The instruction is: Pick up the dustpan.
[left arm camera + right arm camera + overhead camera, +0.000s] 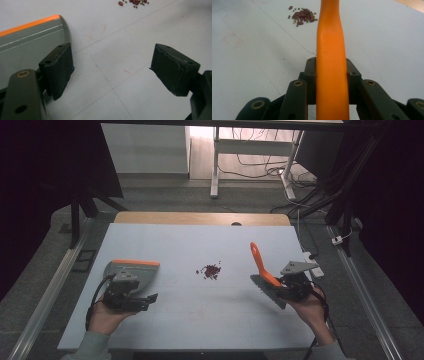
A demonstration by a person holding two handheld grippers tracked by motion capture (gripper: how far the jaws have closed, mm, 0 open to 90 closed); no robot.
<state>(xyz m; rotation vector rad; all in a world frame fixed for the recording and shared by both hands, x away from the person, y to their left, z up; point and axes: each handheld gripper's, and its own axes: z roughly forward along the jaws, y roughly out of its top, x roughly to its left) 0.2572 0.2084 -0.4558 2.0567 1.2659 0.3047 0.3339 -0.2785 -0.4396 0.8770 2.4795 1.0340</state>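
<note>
The right gripper (332,75) pinches the orange plastic brush handle (331,62), grey bristles (267,290) resting on the pale blue table (175,240). The left gripper (111,72) stands spread, empty, beside the grey orange-edged dustpan (131,270). A small pile of dark red beans (210,270) lies between them.

Legible text, labels, brands, numbers, signs: none. No readable marking can be made out on any surface in the high view or in either gripper view.
</note>
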